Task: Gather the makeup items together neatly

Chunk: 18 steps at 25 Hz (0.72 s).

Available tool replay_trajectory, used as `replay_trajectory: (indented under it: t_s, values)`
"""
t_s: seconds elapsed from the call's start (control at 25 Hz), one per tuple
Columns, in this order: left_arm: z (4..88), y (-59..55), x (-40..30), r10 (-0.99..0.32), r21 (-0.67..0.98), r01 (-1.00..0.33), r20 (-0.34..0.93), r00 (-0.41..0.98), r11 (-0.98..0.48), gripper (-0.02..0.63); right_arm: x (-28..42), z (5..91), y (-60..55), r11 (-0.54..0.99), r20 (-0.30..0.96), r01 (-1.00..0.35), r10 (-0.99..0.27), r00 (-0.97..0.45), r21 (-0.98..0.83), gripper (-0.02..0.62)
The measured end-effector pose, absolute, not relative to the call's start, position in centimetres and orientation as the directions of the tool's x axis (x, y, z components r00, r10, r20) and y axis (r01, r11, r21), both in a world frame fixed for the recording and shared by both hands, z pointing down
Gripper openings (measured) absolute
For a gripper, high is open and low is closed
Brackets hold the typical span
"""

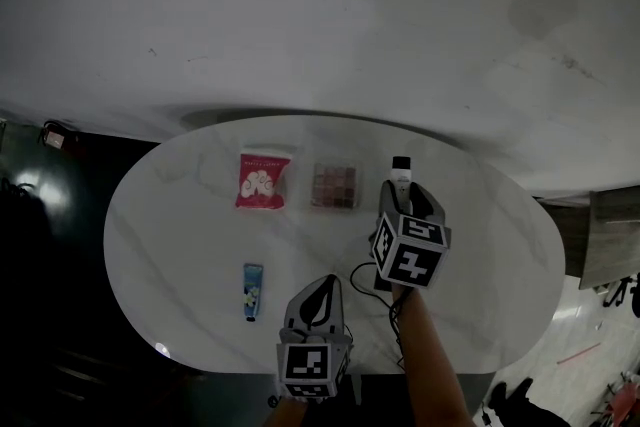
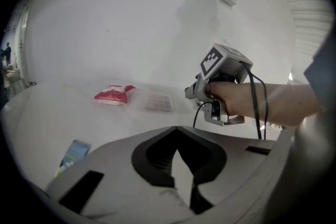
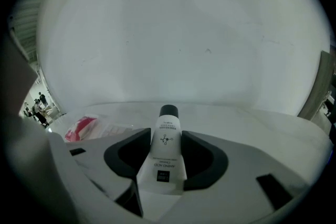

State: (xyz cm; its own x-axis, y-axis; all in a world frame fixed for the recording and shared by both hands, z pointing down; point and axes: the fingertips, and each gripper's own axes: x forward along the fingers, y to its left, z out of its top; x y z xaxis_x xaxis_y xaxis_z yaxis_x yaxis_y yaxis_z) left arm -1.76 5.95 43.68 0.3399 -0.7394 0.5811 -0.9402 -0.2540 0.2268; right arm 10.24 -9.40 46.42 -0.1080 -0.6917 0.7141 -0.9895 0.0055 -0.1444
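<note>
Right tool (image 3: 167, 140) holds white tube (image 3: 164, 162) between jaws.

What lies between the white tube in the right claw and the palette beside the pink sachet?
Nothing visible. Only bare tabletop separates the white tube, gripped in the right claw, from the palette. The blue tube lies well off that path.
</note>
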Motion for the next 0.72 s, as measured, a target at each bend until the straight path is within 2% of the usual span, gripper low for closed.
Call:
replay_trajectory:
  t_s: [0.72]
  values:
    - [45.0, 5.7, -2.7, -0.727, 0.230, -0.945, 0.605, 0.325, -0.231, 0.029, 10.3, 48.5, -9.9, 0.017, 0.733, -0.997, -0.677, -0.067, -0.075, 0.216]
